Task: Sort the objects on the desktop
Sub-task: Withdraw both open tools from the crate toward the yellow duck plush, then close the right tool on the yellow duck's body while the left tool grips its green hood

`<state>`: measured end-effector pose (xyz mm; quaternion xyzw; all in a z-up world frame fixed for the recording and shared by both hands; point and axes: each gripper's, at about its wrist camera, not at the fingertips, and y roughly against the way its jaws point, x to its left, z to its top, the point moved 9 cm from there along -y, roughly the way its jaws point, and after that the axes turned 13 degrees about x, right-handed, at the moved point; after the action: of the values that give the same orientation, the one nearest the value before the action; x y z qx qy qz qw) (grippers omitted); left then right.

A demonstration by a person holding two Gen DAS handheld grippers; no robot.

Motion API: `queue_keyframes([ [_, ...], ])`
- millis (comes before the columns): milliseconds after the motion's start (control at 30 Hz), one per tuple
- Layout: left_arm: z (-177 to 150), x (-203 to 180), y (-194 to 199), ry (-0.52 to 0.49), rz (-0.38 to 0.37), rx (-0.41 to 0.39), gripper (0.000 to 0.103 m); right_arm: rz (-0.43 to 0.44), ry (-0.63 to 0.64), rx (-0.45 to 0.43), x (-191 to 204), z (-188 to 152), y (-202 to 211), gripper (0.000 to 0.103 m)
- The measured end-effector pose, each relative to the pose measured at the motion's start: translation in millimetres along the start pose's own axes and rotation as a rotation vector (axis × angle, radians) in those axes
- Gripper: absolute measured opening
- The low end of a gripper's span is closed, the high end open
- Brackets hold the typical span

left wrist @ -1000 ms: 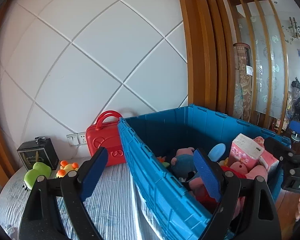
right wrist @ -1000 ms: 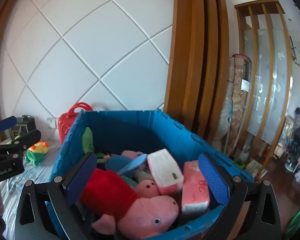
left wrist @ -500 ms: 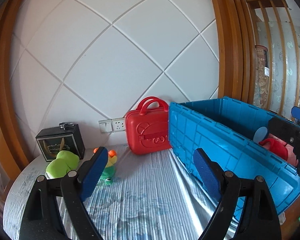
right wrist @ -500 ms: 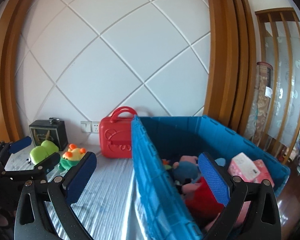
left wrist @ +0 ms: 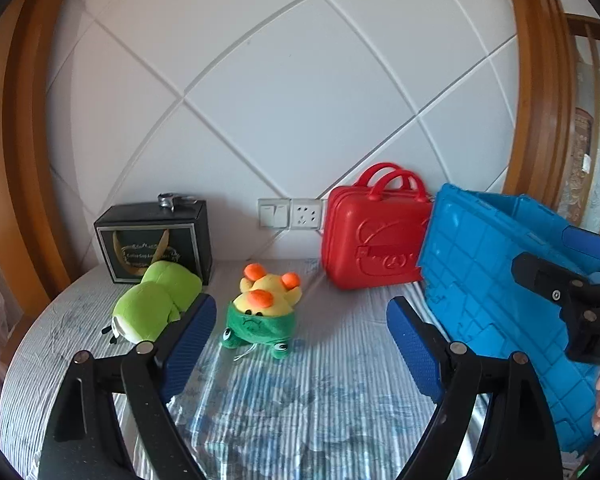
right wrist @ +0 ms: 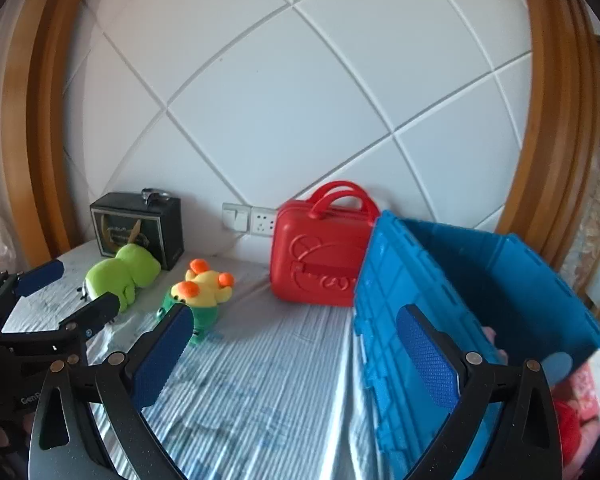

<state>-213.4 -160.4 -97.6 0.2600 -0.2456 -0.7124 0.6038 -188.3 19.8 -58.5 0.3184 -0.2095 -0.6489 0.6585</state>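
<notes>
While both the left gripper (left wrist: 300,334) and the right gripper (right wrist: 296,344) are spread wide and hold nothing above bare striped cloth (left wrist: 320,392), the duck toy (left wrist: 262,310) lies at twelve o'clock, the green toy (left wrist: 154,300) at eleven, the blue bin (right wrist: 440,280) at two, and the black box's (left wrist: 156,240) gold writing is too small to read.

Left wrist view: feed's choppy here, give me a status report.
Left claw and right claw open, both empty. Yellow-and-green plush duck toy lies on the striped tablecloth, ahead of left claw. Nothing between them.
</notes>
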Motion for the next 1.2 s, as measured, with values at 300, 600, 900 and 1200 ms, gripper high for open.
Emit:
queue_keyframes([
  [300,-21,106,-145,0.098,0.139,0.237,0.088,0.172,-0.05,0.263,30,-1,-206,0.103],
  [600,-46,80,-248,0.107,0.029,0.366,0.088,0.162,-0.057,0.372,44,-29,-310,0.103],
  [900,-77,47,-305,0.105,0.009,0.471,0.057,0.138,-0.039,0.43,28,-56,-333,0.092],
  [1200,-77,147,-275,0.154,0.176,0.459,0.046,0.278,0.028,0.391,80,-39,-324,0.08],
])
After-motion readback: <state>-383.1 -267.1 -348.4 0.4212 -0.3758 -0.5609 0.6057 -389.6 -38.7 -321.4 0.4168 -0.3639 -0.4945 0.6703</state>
